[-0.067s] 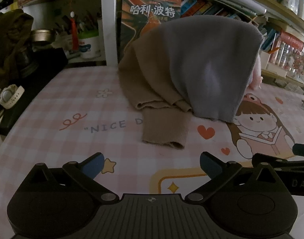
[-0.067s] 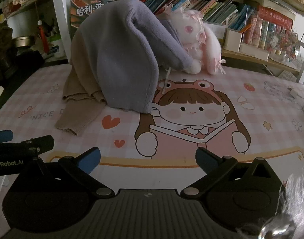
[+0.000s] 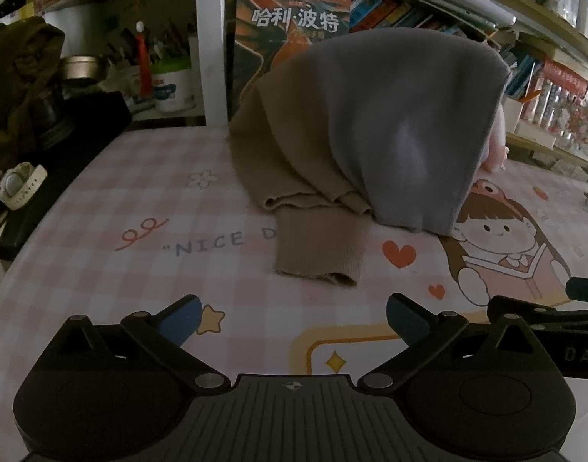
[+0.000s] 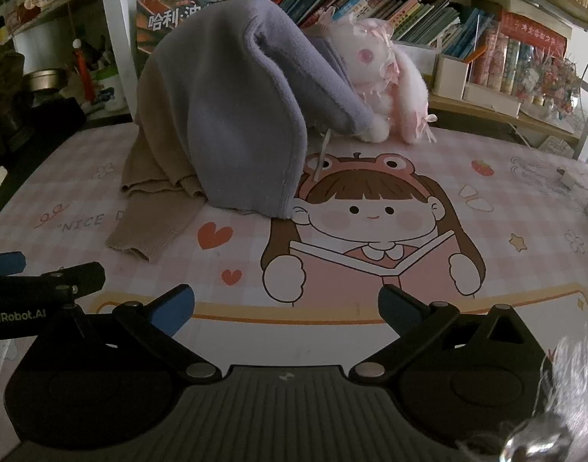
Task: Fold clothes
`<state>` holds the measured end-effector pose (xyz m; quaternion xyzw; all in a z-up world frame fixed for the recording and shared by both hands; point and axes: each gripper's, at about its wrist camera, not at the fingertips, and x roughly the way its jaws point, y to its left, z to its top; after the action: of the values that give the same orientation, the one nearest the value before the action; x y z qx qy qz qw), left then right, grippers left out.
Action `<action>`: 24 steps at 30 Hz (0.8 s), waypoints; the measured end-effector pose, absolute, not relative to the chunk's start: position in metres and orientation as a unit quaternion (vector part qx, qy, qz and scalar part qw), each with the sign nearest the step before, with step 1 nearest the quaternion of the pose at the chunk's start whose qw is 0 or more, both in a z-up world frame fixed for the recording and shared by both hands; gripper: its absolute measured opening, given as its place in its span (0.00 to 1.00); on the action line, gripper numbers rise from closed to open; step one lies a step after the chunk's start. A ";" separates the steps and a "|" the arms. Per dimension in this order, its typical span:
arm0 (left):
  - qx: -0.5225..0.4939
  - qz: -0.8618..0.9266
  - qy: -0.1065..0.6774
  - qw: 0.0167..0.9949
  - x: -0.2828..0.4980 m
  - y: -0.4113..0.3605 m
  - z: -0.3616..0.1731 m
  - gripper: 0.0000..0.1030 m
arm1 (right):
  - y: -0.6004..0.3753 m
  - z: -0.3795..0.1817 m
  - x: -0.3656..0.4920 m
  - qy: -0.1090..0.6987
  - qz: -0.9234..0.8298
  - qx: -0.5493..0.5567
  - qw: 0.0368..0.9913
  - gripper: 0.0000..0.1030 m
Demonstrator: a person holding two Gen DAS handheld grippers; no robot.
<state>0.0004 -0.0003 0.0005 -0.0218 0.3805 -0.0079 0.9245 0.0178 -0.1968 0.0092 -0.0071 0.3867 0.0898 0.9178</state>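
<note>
A grey-lilac fleece garment (image 3: 405, 134) (image 4: 240, 115) is draped in a tall heap at the back of the table, over a tan knit sweater (image 3: 294, 169) (image 4: 155, 165). One ribbed tan sleeve (image 3: 319, 250) (image 4: 147, 227) trails forward onto the mat. My left gripper (image 3: 292, 317) hovers open above the table, a short way in front of that sleeve cuff, holding nothing. To its right, my right gripper (image 4: 284, 308) is open too, over the cartoon girl print, with the clothes ahead and to its left.
A pink checked mat (image 3: 140, 208) with a cartoon girl (image 4: 371, 223) covers the table. A pink plush rabbit (image 4: 378, 77) sits behind the heap. Bookshelves (image 4: 409, 7) line the back. A watch (image 3: 20, 184), jars and dark items crowd the left edge. A cable (image 4: 563, 179) lies far right.
</note>
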 end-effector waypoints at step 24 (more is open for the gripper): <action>-0.018 -0.010 0.383 0.924 0.001 -0.001 -0.007 1.00 | -0.195 0.005 0.021 0.393 0.086 -0.006 0.916 1.00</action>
<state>0.0015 -0.0008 -0.0066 -0.0178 0.3826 -0.0102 0.9237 0.0208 -0.1947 0.0048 -0.0058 0.3929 0.0860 0.9155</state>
